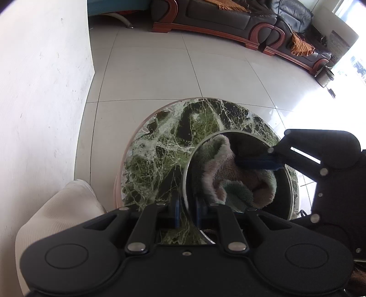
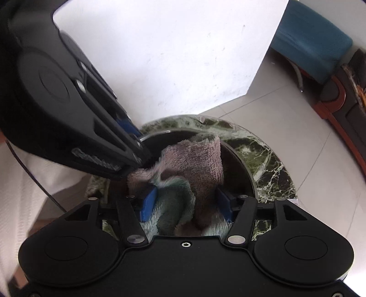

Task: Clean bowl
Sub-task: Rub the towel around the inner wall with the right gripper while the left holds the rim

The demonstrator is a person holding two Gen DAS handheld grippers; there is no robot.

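Both wrist cams close, angled steeply down. Left faces the far sofa (image 1: 228, 20); right faces the wall (image 2: 160, 57). Shared: bowl (image 1: 283, 180), marble table (image 2: 270, 164).

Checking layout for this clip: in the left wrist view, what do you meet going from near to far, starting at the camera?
Left tool clamped on the bowl rim → cloth inside the bowl → marble table → tiled floor → dark sofa at the far wall.

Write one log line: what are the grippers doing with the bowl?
left gripper: shut on bowl rim | right gripper: open around cloth | cloth: inside bowl
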